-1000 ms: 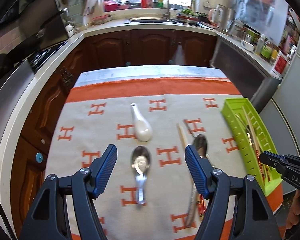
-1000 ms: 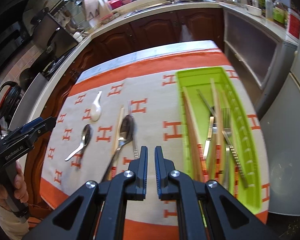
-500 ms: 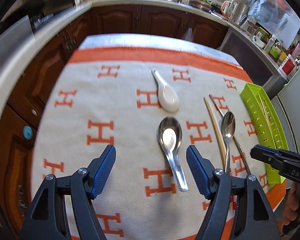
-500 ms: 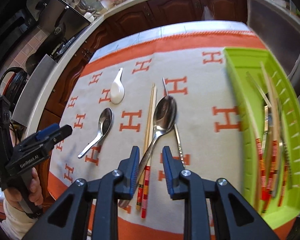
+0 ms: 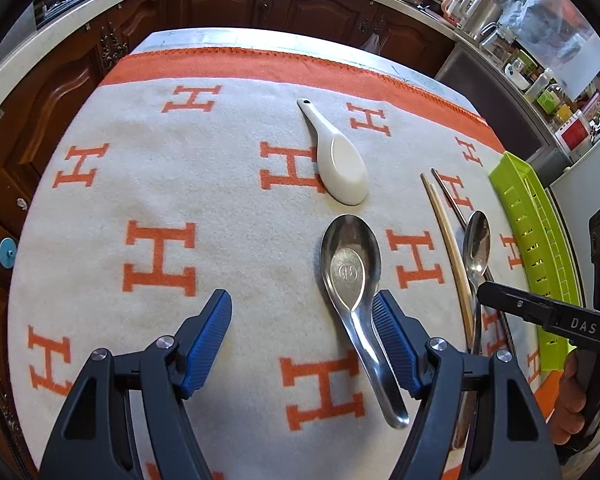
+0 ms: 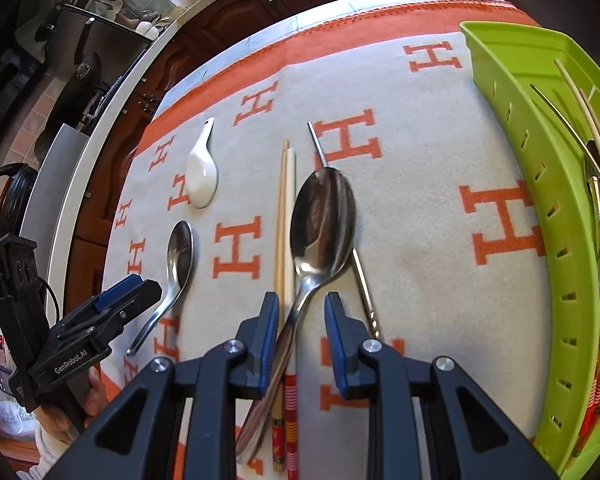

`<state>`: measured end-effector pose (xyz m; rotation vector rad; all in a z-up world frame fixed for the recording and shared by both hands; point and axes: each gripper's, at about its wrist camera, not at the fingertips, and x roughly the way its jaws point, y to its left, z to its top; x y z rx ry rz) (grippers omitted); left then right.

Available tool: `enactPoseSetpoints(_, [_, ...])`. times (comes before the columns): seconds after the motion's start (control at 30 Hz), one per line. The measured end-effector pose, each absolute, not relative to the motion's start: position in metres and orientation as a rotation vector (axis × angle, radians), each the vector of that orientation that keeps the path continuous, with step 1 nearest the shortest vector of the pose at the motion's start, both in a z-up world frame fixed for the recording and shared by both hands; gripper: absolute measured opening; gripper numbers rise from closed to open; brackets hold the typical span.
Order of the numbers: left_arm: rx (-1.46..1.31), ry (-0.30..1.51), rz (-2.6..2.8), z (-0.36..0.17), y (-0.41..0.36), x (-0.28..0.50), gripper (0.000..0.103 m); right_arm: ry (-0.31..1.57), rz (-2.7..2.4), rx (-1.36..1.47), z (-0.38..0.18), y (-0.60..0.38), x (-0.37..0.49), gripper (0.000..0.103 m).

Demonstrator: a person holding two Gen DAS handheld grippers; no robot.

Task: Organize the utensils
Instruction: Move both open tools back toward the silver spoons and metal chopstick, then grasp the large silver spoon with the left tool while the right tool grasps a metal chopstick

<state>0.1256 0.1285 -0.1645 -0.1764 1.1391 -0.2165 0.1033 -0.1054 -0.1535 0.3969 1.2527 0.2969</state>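
A: Where is the left claw (image 5: 302, 322)?

B: Low over the cloth-covered worktop (image 5: 228, 208), spread wide. The short steel soup spoon (image 5: 354, 280) lies at about one o'clock from its middle, with the handle running down just inside the right-hand blue pad (image 5: 394, 340). Whether pad and handle touch, I cannot tell.

A: And past that spoon?

B: At twelve o'clock from its bowl lies the white ceramic spoon (image 5: 340, 164), bowl toward the camera and handle pointing away, just clear of the steel one.

A: The right claw (image 6: 301, 330)?

B: Partly spread, with a modest gap and nothing pinched. The long steel spoon (image 6: 320, 232) has its neck inside that gap, its bowl at twelve o'clock, its handle slanting down under the left-hand pad (image 6: 269, 332).

A: What lies beside it?

B: A pair of pale chopsticks (image 6: 285, 240) with red-patterned ends, just at nine o'clock of the bowl, crossing the spoon's handle lower down. A thin metal chopstick (image 6: 362, 280) passes under the bowl at three o'clock.

A: The tray?

B: The green slotted tray (image 6: 540, 184) sits at the cloth's three o'clock edge and holds more chopsticks and metal cutlery.
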Motion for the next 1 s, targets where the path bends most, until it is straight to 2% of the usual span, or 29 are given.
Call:
enactPoseSetpoints(0.33, [-0.033,1.089,-0.223,-0.171,0.101,0.141,0.071,1.234,0.271,0.387,-0.15,-0.114,0.103,0.023])
enactPoseSetpoints(0.47, [0.027,1.066,-0.258,-0.17,0.086,0.14,0.055,1.207,0.244,0.376,-0.143,-0.126,0.1,0.023])
enactPoseSetpoints(0.63, [0.057,1.039,-0.272,-0.17,0.073,0.134,0.053,1.211,0.199,0.305,-0.144,-0.133,0.099,0.023])
enactPoseSetpoints(0.67, [0.056,1.035,-0.276,-0.17,0.072,0.133,0.051,1.217,0.195,0.291,-0.147,-0.133,0.099,0.023])
enactPoseSetpoints(0.73, [0.042,1.026,-0.276,-0.169,0.072,0.131,0.038,1.21,0.195,0.251,-0.148,-0.13,0.097,0.023])
enactPoseSetpoints(0.83, [-0.015,1.025,-0.279,-0.169,0.076,0.13,0.038,1.195,0.187,0.157,-0.147,-0.12,0.094,0.023])
enactPoseSetpoints(0.93, [-0.043,1.023,-0.28,-0.169,0.078,0.127,0.038,1.163,0.143,0.013,-0.148,-0.105,0.088,0.018])
enactPoseSetpoints(1.0, [-0.07,1.027,-0.284,-0.169,0.08,0.125,0.038,1.137,0.111,-0.065,-0.148,-0.098,0.083,0.009])
